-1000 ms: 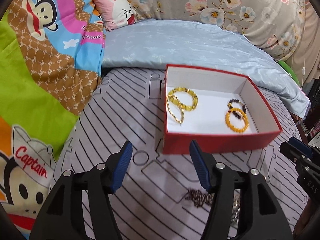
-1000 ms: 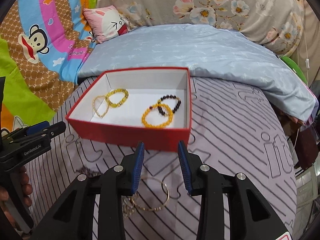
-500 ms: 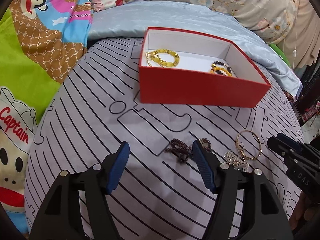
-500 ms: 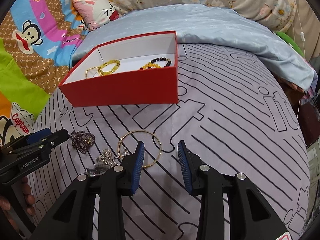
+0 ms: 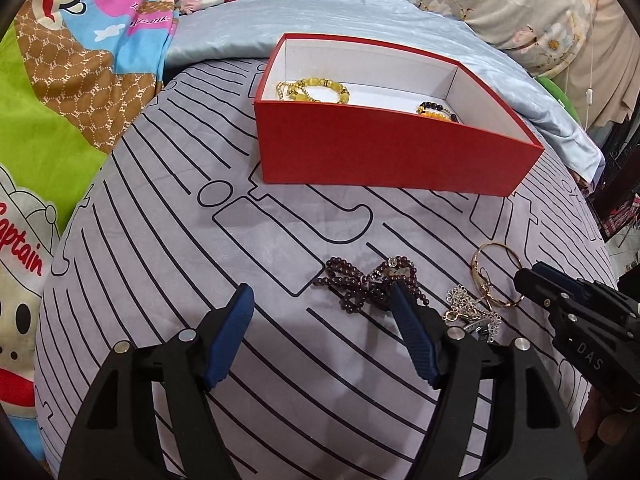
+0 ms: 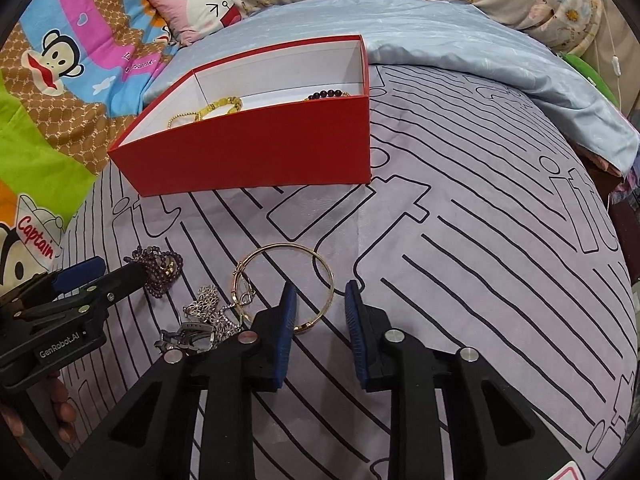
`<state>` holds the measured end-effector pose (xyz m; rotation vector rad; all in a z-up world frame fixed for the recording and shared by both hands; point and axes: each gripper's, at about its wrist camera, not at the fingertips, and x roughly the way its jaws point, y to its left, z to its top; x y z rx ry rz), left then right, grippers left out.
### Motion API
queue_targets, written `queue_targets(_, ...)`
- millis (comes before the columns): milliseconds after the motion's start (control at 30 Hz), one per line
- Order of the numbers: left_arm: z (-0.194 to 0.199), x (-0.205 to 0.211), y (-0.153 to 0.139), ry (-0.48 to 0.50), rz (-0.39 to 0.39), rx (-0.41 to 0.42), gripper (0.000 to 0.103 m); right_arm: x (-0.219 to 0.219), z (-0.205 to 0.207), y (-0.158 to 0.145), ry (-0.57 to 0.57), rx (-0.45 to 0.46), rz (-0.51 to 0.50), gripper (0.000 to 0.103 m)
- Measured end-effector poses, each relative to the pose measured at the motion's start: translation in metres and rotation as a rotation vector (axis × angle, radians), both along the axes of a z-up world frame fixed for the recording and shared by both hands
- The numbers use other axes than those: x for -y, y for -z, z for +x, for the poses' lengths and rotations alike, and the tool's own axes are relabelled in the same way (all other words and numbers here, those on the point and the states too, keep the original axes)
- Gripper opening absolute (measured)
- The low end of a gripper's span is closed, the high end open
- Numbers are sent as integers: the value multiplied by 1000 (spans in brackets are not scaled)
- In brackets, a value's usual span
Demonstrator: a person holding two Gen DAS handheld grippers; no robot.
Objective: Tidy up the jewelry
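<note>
Left gripper (image 5: 322, 306) spread wide and empty, dark bead bracelet (image 5: 368, 284) at its one o'clock, touching the right finger. Right gripper (image 6: 320, 300) narrower, empty, gold bangle (image 6: 286, 286) at eleven o'clock.

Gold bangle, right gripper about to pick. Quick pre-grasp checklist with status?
1. right gripper open: ok, gap between the blue pads.
2. gold bangle between the pads: not ok, only its near rim sits by the left pad.
3. Bangle free of other pieces: not ok, its clasp end meets the silver flower chain.
4. left gripper clear of the bangle: ok, it is open over the dark bead bracelet.
5. red box open with room: ok, white floor shows beside the yellow bracelets.
6. Pad contact with the bedspread: cannot tell.
</note>
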<state>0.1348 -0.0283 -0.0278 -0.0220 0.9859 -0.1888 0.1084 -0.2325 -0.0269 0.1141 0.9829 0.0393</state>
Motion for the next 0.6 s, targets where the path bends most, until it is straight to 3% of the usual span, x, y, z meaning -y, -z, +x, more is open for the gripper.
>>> queue_targets(433, 7, 3, 6, 11, -12, 3, 68, -2, 10, 3, -4, 6, -16, 7)
queue_targets(600, 9, -3, 1, 6, -101, -21, 68, 2, 10, 4, 3, 5, -2, 2)
